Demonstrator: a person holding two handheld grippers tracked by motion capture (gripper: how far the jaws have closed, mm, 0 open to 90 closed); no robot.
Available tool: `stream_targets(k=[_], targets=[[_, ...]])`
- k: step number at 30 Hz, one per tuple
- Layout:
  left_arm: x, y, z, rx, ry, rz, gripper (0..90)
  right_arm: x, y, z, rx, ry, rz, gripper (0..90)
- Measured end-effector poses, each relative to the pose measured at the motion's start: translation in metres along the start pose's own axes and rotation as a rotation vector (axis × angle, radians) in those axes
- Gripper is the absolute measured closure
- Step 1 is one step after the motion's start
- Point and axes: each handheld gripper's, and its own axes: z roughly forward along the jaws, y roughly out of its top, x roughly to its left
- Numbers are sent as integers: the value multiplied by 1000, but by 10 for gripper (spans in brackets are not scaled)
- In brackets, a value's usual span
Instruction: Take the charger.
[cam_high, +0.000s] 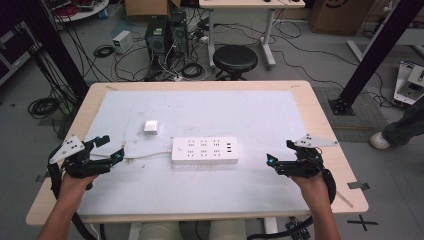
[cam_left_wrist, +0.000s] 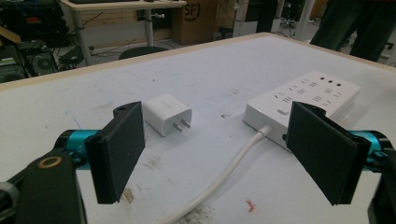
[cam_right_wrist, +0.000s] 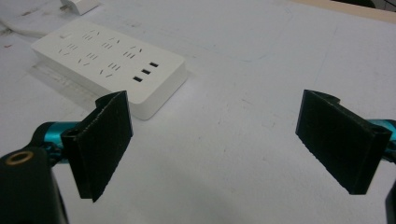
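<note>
While both tools are hanging released, left tool (cam_high: 116, 150) and right tool (cam_high: 270, 161), we're eyeing the charger (cam_high: 150, 126) lying beside the power strip (cam_high: 205, 150) mid-bench (light, rigid, slick plastic); we're judging its flat sides the best grip.

Look past your table in the left gripper view: the brown cardboard box (cam_left_wrist: 198, 21) on the floor carries black letters that seem to read "SF", cut off at the top edge.
</note>
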Motion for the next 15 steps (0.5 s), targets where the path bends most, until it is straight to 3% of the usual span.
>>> stream_targets(k=[12, 15], targets=[[1, 4, 0, 13, 17, -13, 198, -1, 1, 0, -9, 2, 5, 110], [2, 8, 2, 23, 39, -30, 198, 0, 3, 2, -5, 2, 3, 110]])
